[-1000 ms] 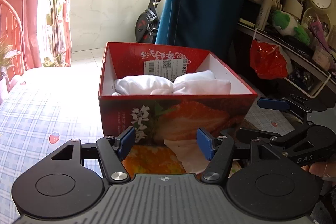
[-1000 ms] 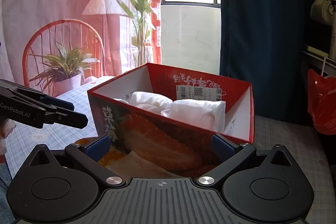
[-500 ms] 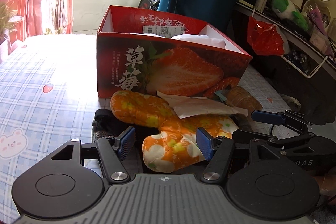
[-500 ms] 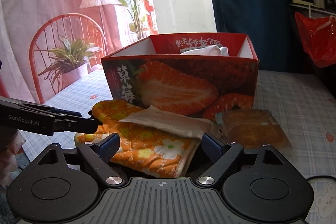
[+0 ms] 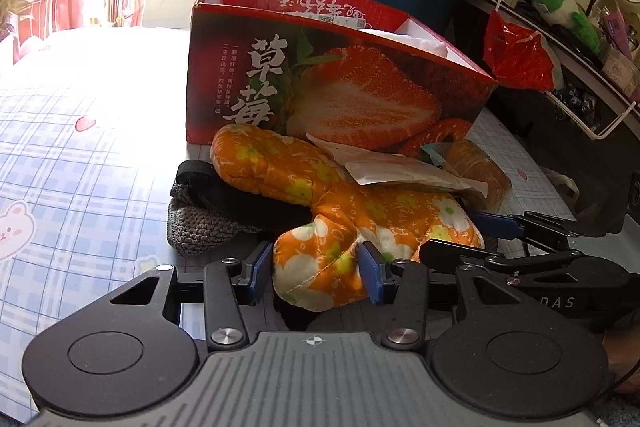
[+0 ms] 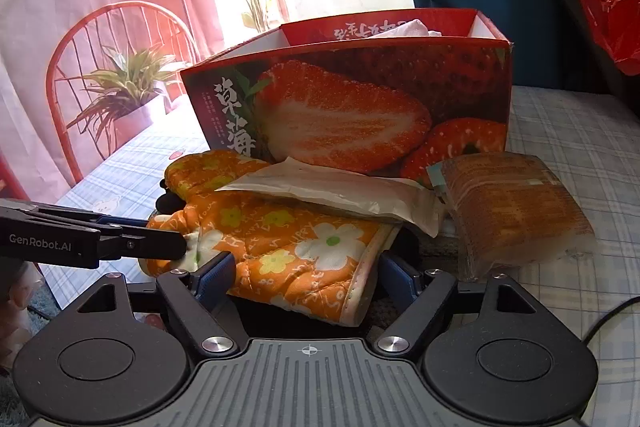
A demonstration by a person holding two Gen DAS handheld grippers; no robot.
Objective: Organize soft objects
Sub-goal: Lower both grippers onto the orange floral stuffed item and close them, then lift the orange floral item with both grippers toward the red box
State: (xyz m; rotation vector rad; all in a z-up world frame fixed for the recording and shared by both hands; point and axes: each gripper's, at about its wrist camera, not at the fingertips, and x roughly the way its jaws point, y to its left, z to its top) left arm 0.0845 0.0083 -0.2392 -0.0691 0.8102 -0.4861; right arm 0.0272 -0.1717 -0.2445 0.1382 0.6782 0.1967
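Note:
An orange flowered oven mitt (image 5: 304, 179) lies in front of the red strawberry box (image 5: 320, 87), on top of a grey knitted piece (image 5: 200, 223) and something black. My left gripper (image 5: 316, 273) is closing, its blue pads against both sides of the mitt's thumb. My right gripper (image 6: 306, 275) straddles the cuff end of the oven mitt (image 6: 304, 247); its jaws are closing and the right pad stands just off the cuff. Each gripper shows from the side in the other's view: right gripper (image 5: 464, 239), left gripper (image 6: 160, 233). Folded white cloths (image 6: 412, 27) sit inside the box.
A flat white packet (image 6: 332, 191) rests on the mitt, and wrapped bread (image 6: 512, 207) lies to its right. The checked tablecloth (image 5: 80, 167) spreads out to the left. A cluttered shelf with a red bag (image 5: 516, 55) stands at the right, a chair (image 6: 112, 39) at the left.
Both grippers came down from above the box to the mitt lying in front of it. Both pairs of jaws narrowed, the left onto the mitt's thumb, the right around its cuff.

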